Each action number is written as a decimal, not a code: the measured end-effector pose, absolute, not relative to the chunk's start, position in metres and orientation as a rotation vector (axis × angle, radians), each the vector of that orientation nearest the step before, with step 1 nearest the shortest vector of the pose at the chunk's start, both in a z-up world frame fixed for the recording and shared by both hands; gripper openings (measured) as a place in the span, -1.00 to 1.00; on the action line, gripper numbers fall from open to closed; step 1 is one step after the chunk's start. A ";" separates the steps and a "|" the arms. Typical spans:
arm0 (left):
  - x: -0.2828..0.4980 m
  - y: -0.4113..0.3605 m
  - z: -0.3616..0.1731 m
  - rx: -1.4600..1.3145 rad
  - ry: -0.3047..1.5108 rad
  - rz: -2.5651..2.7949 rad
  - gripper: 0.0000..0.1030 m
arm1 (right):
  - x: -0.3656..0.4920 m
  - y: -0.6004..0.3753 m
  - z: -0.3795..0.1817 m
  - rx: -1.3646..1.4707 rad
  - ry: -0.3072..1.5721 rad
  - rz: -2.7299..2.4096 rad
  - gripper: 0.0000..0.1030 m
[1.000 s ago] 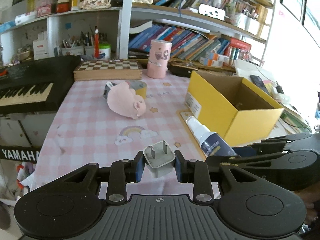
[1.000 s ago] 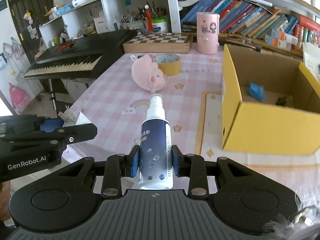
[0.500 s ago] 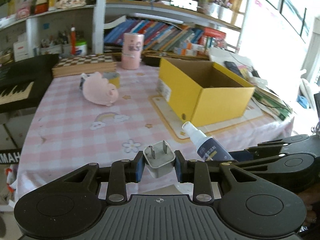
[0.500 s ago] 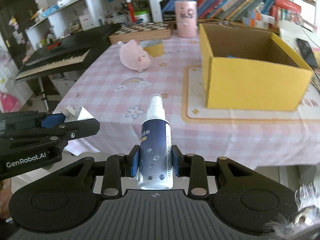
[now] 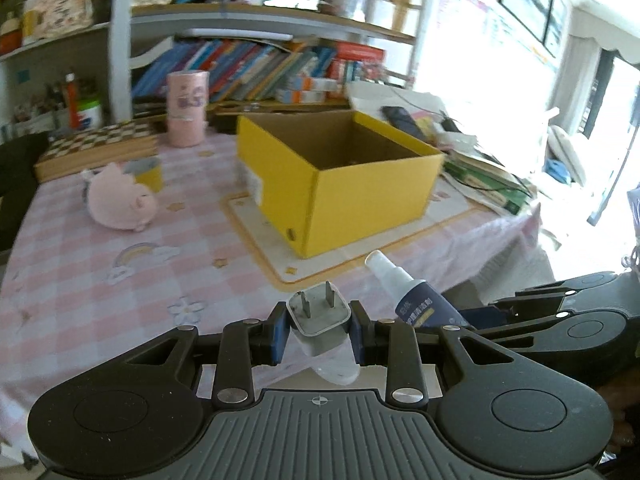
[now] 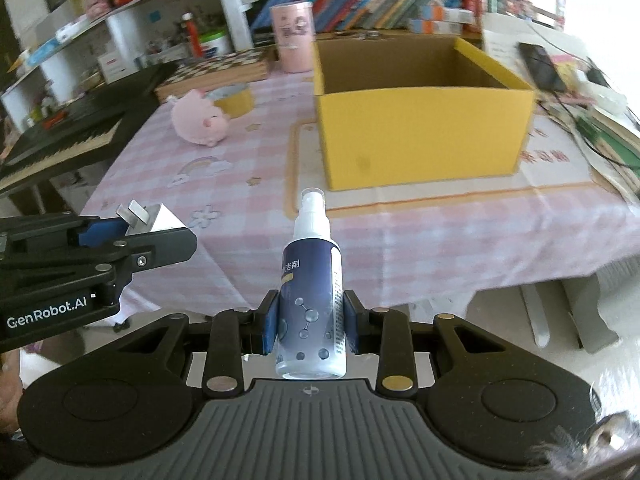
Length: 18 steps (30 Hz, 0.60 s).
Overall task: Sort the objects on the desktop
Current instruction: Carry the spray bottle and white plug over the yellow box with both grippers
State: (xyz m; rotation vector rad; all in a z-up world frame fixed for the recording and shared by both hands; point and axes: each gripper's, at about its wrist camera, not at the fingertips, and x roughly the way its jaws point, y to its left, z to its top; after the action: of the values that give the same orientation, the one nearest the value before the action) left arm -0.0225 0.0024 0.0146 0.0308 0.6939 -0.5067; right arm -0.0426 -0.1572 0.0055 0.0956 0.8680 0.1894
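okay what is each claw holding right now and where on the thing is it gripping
The left claw holds a white plug adapter by its two side faces, prongs pointing forward. The right claw holds a spray bottle by its lower body.

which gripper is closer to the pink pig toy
Left. The left gripper, shut on a plug, is on the pig's side of the table. The right gripper, holding a spray bottle, faces the yellow box, farther from the pig.
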 end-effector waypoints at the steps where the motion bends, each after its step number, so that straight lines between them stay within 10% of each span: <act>1: -0.022 -0.002 0.015 0.037 0.694 -0.520 -0.43 | -0.044 -0.162 0.006 0.103 0.867 0.176 -0.41; 18: -0.007 -0.057 0.019 0.092 0.685 -0.612 -0.43 | -0.044 -0.215 0.010 0.148 0.855 0.095 -0.41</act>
State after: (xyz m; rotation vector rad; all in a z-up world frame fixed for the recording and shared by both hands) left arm -0.0072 -0.0566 0.0191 0.0922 0.6846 -0.6116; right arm -0.0442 -0.2146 0.0096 0.1484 0.8555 0.0952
